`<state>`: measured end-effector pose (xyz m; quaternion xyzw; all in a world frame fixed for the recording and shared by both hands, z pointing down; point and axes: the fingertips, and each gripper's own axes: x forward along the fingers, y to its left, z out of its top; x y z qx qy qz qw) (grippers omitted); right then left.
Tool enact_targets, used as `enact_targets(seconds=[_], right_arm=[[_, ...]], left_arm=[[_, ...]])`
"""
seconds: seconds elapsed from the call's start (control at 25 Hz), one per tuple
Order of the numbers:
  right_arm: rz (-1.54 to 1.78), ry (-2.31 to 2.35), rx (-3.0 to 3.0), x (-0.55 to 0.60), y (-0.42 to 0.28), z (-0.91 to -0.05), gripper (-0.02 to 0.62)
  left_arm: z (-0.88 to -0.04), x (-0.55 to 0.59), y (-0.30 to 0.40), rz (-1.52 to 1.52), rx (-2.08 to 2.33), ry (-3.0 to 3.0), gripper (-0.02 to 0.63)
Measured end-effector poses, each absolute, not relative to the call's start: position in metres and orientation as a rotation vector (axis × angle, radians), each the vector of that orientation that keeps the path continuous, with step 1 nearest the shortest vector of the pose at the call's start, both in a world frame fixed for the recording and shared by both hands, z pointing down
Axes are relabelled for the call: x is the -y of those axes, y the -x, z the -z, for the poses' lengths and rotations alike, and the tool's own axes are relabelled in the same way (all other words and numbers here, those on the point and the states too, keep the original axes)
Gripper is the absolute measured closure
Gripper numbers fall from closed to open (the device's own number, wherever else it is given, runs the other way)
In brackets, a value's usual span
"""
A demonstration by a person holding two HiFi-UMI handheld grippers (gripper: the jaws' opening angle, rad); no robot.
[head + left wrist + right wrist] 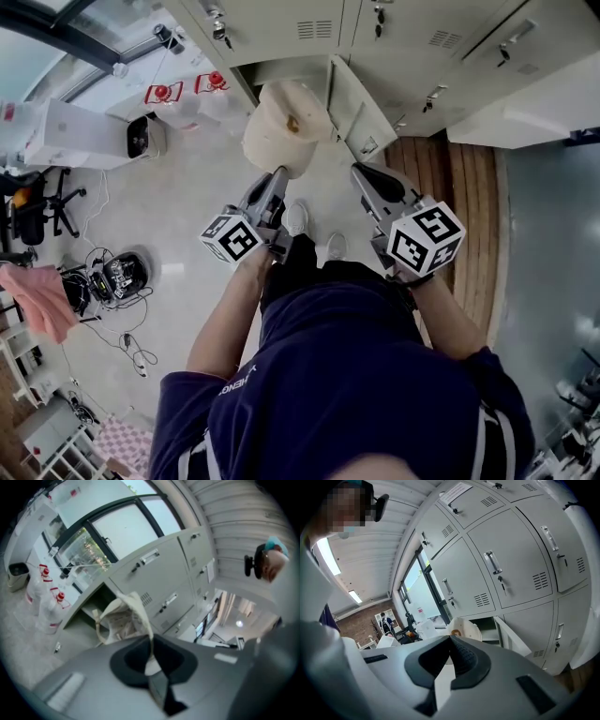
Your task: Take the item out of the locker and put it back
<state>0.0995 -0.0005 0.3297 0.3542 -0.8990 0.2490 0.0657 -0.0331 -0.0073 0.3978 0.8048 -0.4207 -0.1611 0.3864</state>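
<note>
Left gripper [279, 174] [151, 641] was clamped almost fully shut on the strap [142, 613] of the cream bag [284, 127] [117, 625]. Only thin fabric sat between the pads, and the strap ran up and out of the jaws.

The bag hung from that strap outside the locker [298, 67] [86, 609] [487, 625], just in front of the open bottom compartment and off the floor [187, 216]. The right gripper view showed the same thing, with the bag [464, 627] in front of the opening.

The door [361, 112] [511, 639] stood swung open to the right of the bag. The lockers around it were shut.

Right gripper [359, 172] [450, 639] had its jaws together with nothing between them. It sat to the right of the bag, clear of it, near the lower edge of the door.

Both grippers were out in front of the person. Shoes [314, 234] were visible between the grippers on the floor.

Two red extinguishers [186, 89] stood on the floor left of the locker, well away from the bag.
</note>
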Motion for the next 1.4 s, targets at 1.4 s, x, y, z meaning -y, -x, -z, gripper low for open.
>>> enact_targets(seconds=[1.4], right_arm=[[-0.797,-1.15,2.505,0.139,-0.008,-0.405,0.588]], left_arm=[[-0.508,0.194,0.067,0.535,0.833,-1.854,0.588]])
